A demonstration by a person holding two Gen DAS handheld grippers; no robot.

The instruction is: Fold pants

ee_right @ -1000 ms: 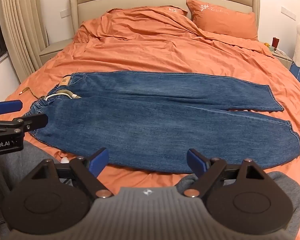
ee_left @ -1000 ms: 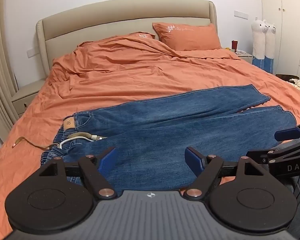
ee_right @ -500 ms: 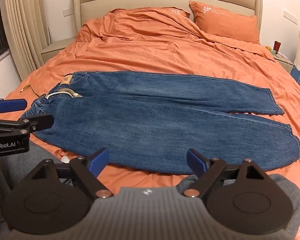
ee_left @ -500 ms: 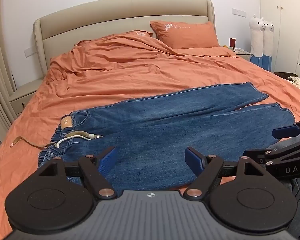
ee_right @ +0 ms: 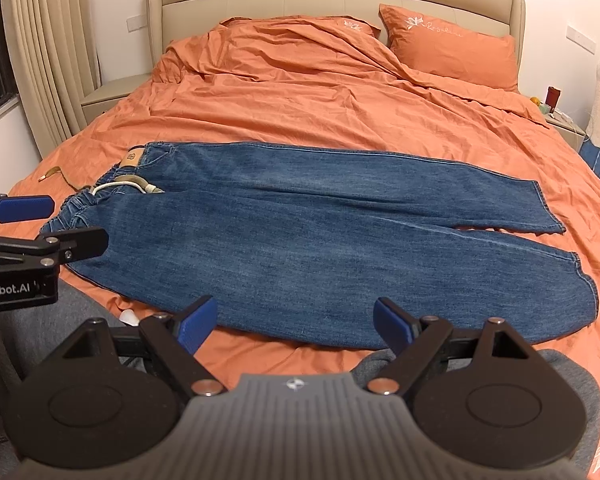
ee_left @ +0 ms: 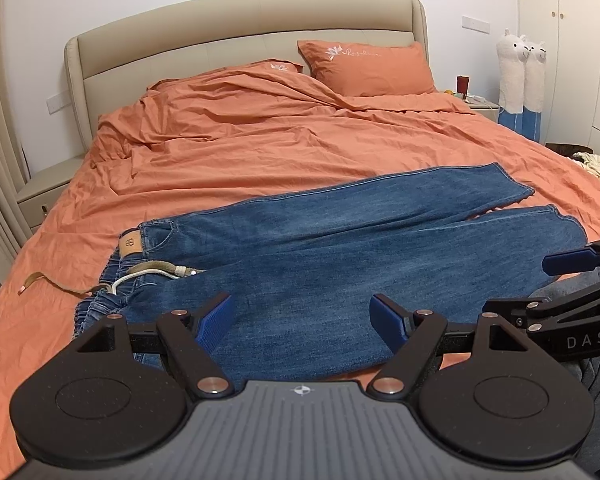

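Both grippers — left gripper (ee_left: 301,318) and right gripper (ee_right: 296,322), jaws wide and empty — have drawn back slightly from the jeans (ee_right: 320,236), which lie flat toward 12 o'clock on the orange bed (ee_right: 340,108), so folding looks unstarted.

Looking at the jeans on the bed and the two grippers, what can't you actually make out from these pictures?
- Jeans: near edge hidden behind the left gripper in the left wrist view.
- Waistband patch: lettering too small to read, both views.
- Small white object on the bed: too small to identify, right wrist view.
- Nightstand items: too small, left wrist view.
- Right gripper: open, touching nothing.
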